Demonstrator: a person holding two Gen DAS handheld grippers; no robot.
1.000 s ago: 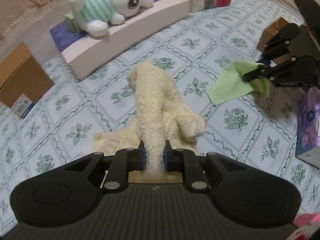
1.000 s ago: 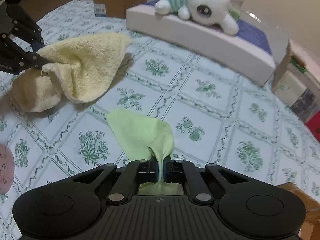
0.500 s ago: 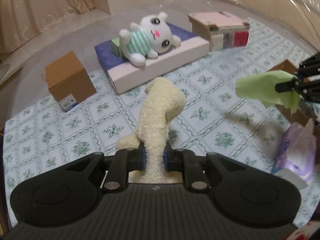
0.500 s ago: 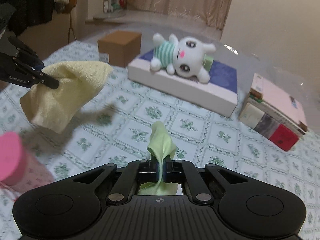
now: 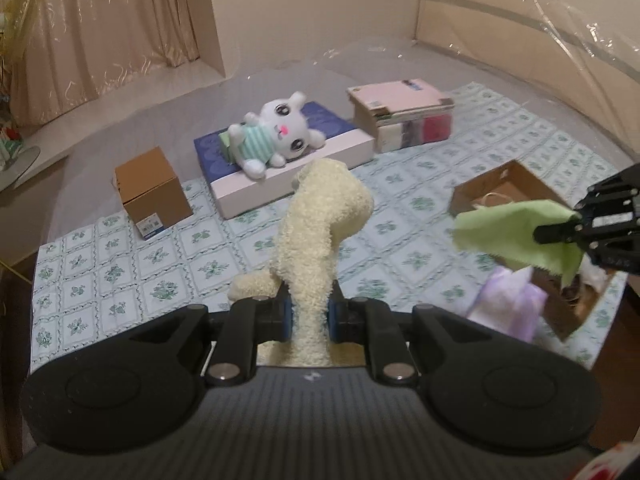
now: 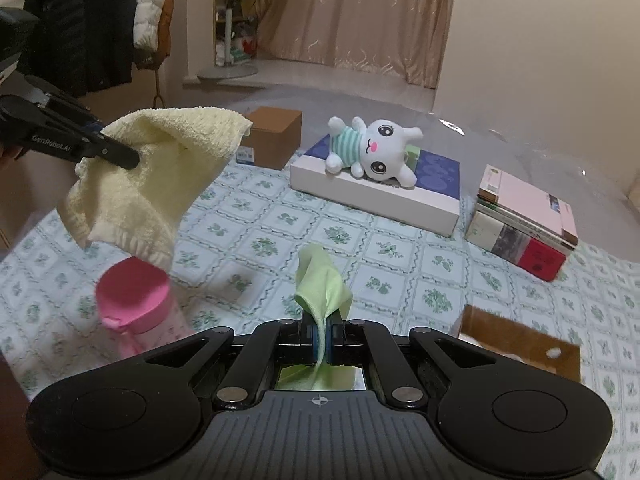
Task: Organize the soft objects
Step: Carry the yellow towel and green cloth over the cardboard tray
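My left gripper is shut on a cream terry towel and holds it high above the patterned cloth; the towel also shows in the right wrist view, hanging from the left gripper. My right gripper is shut on a light green cloth; in the left wrist view this cloth hangs from the right gripper over an open cardboard box. A white plush bunny lies on a flat white box.
A closed brown box stands at the left, a stack of books behind the flat box. A pink bottle and a lilac tissue pack stand near the front. The patterned cloth covers the floor.
Both grippers have risen well above the cloth with their fabrics. The towel has left the floor and hangs free. The green cloth has moved over the open cardboard box.
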